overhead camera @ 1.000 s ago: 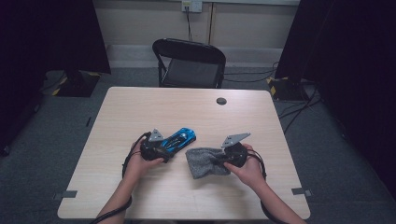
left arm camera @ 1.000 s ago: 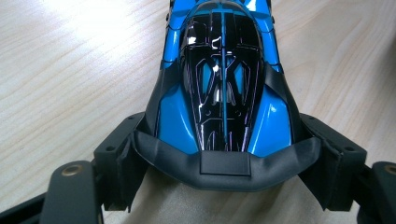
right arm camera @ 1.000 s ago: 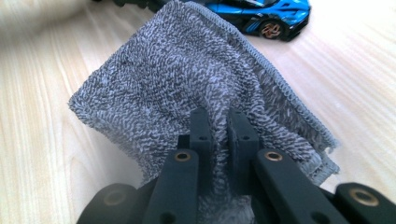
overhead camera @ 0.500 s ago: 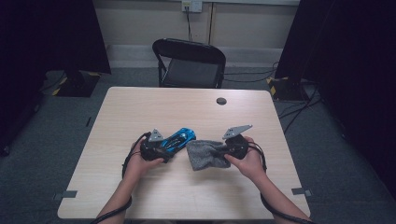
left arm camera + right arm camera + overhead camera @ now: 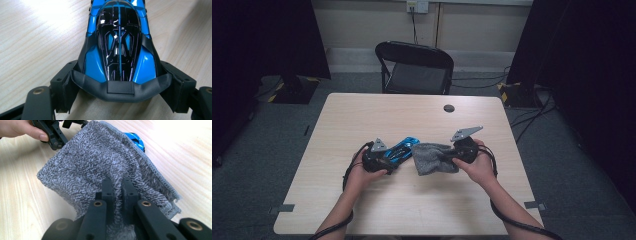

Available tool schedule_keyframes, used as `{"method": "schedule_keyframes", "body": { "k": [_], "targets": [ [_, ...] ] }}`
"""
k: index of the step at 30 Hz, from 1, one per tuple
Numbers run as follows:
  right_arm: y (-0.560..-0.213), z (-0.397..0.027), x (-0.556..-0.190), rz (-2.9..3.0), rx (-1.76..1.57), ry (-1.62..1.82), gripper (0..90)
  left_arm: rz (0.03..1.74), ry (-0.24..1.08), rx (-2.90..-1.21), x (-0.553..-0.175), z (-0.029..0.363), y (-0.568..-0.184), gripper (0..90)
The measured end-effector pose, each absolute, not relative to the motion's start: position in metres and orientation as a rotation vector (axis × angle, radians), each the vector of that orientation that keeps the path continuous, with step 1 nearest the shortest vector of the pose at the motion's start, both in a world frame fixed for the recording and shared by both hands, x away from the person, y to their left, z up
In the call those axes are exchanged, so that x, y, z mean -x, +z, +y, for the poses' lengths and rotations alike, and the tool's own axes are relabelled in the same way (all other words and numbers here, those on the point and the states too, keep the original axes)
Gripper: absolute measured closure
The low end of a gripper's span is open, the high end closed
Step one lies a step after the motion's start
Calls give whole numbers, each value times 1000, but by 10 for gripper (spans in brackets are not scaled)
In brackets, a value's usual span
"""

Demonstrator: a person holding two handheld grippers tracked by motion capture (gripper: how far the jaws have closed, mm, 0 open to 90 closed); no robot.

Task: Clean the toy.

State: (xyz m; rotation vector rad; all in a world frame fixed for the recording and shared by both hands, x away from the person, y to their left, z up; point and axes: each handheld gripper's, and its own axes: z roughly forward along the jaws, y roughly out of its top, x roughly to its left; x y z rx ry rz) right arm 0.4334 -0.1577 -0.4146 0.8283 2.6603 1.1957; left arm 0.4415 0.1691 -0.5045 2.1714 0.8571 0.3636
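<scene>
Car [image 5: 399, 149], a blue toy, sat just left of centre in the high view on the table [image 5: 362, 110], its rear clenched between the jaws of the left gripper [image 5: 120, 85]. Right of it, touching its nose, lay the grey cloth [image 5: 432, 157], pinched by the right gripper [image 5: 117, 186], whose jaws stood nearly closed on a fold. Judging from this, the cloth could snag on the car's tail or slip free, since only a thin fold was held. A small disc [image 5: 449, 108] lay at the upper middle, well apart. Bare wood lay open all around, every edge far off.
</scene>
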Motion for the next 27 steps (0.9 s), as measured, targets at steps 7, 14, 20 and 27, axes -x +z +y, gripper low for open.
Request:
{"method": "schedule_keyframes", "body": {
  "k": [7,14,20,27],
  "targets": [
    [-409,-151,-444,2650,-810,1171,832,858,363,-2170,-441,169,-505,241],
    [-409,-133,-457,2652,-787,1135,832,860,363,-2168,-441,169,-505,241],
    [-415,-109,-468,2660,-773,1094,831,859,364,-2170,-441,169,-505,241],
    [-423,-79,-476,2672,-759,1038,831,859,363,-2170,-441,169,-505,241]
  ]
}}
